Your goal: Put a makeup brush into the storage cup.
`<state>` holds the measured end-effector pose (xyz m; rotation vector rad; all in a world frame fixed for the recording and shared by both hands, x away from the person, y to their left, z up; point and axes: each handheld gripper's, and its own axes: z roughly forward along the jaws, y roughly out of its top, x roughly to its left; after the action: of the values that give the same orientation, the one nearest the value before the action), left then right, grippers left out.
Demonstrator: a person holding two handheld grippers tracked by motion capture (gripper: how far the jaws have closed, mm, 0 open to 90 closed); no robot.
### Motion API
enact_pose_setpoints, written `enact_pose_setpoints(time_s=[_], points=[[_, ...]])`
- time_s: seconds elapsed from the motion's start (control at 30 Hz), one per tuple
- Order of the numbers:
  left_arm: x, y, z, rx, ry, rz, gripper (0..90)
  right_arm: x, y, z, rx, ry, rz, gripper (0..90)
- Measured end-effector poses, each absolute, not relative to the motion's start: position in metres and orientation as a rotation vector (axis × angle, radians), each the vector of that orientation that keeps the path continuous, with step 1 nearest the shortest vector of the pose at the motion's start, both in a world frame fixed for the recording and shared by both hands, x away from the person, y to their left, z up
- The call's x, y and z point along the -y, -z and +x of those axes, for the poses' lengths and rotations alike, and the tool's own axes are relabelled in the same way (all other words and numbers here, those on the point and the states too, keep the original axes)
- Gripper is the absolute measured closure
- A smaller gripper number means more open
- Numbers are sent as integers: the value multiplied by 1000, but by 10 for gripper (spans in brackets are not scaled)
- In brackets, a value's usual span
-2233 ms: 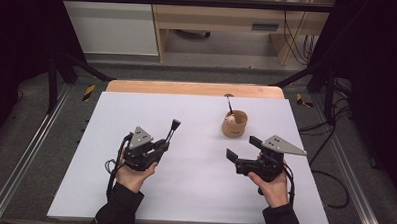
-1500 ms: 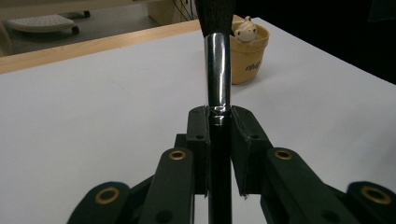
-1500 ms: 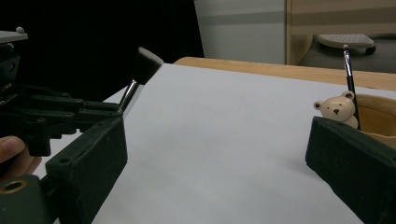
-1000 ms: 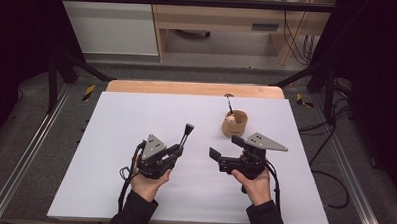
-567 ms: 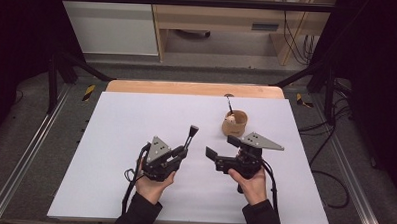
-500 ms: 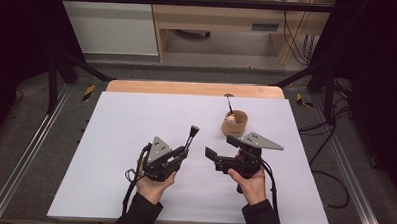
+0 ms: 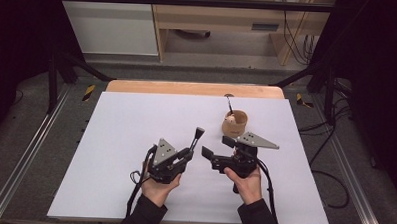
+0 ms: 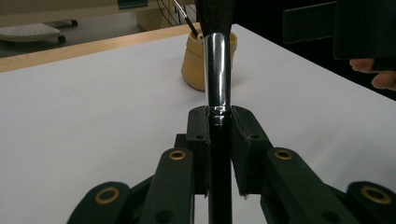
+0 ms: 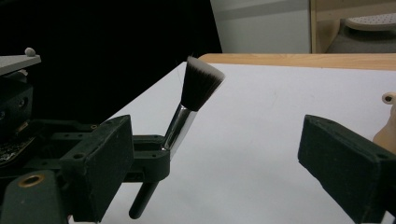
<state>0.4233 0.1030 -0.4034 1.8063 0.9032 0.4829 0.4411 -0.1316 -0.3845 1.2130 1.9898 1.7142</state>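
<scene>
High view: near the lower middle of the frame a makeup brush (image 7: 197,137) is pinched by the left claw (image 7: 187,154), its bristle head slanted up toward the centre of the white worktop (image 7: 110,139), while the right claw (image 7: 216,150) faces it from just beside, spread wide with nothing between its jaws. In the left gripper view the jaws are seen pressed together on the black handle just below the chrome ferrule, so the makeup brush (image 8: 218,84) is gripped close to its head and the long handle is left hanging behind the pads. In the right gripper view the makeup brush (image 9: 196,93) stands tilted at the left of the frame, outside the gap of the spread jaws, which have just been closing a little with no thing between them. A handover appears to be in preparation, and the main risk is judged to be a closing on air, or on the soft bristles only, should the right claw not be brought around the ferrule or handle first. A slip on the smooth chrome could also be expected if the left hold were released too early. The small wooden cup (image 7: 235,123), with a thin tool standing in it, sits just above the right claw and could be knocked over by a careless swing.
</scene>
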Motion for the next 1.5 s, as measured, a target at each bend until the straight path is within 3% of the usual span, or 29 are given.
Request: enact_pose_setpoints(time_s=[0.83, 1.2, 1.5], points=[[-88, 401, 417, -881, -489, 1795, 780, 121, 392, 443, -2001, -1761, 1309, 206], [-84, 401, 415, -882, -485, 1788, 780, 119, 394, 444, -2001, -1806, 1340, 284], [-81, 402, 414, -885, -482, 1783, 780, 118, 397, 446, -2014, -1805, 1363, 400]])
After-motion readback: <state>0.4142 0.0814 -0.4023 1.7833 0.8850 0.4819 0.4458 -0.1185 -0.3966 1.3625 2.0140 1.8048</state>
